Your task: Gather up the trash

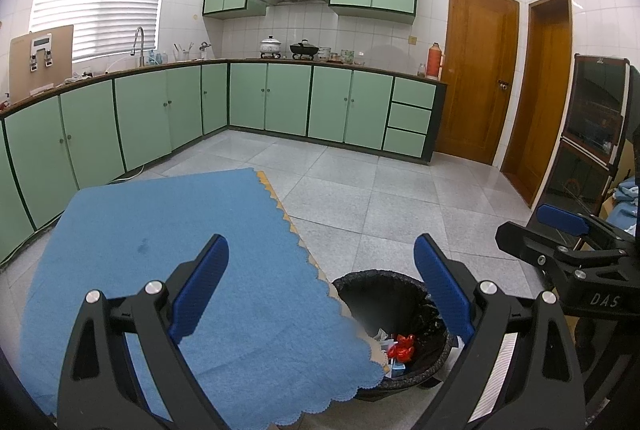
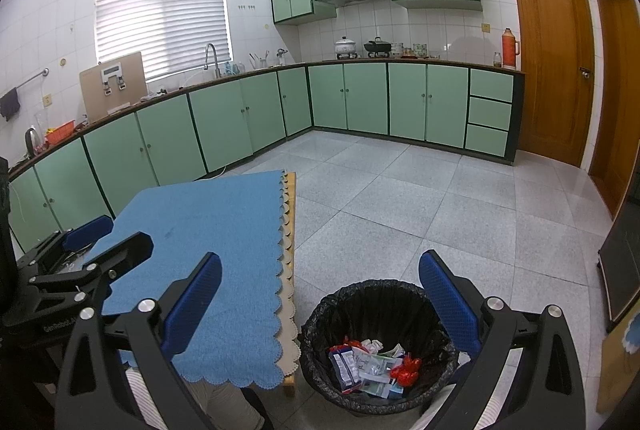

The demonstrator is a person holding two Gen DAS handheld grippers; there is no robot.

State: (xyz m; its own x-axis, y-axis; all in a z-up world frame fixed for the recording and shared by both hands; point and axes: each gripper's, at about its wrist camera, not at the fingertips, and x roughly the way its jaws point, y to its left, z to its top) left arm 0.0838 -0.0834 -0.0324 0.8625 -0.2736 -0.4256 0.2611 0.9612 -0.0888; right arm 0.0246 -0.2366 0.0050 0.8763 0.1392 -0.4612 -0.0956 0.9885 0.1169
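A round bin lined with a black bag [image 2: 320, 326] [image 1: 352, 284] stands on the floor at the table's near right corner. Inside lie a red wrapper [image 2: 406, 368] [image 1: 404, 346], a blue-and-white packet [image 2: 344, 362], crumpled white paper [image 2: 372, 344] and other scraps. My right gripper [image 2: 320, 260] [image 1: 532, 230] hangs open above the bin, nothing between its blue pads. My left gripper [image 1: 320, 244] [image 2: 116, 236] is open and empty too. It hovers over the blue tablecloth [image 1: 160, 230] [image 2: 208, 213], which shows no loose items.
Green base cabinets [image 2: 224, 117] line the left and far walls under a worktop with a sink, pots and a red flask. Two wooden doors [image 1: 476, 69] are at the right. A dark glass-front cabinet [image 1: 592, 133] stands near my right. Grey floor tiles [image 2: 440, 209] lie beyond the bin.
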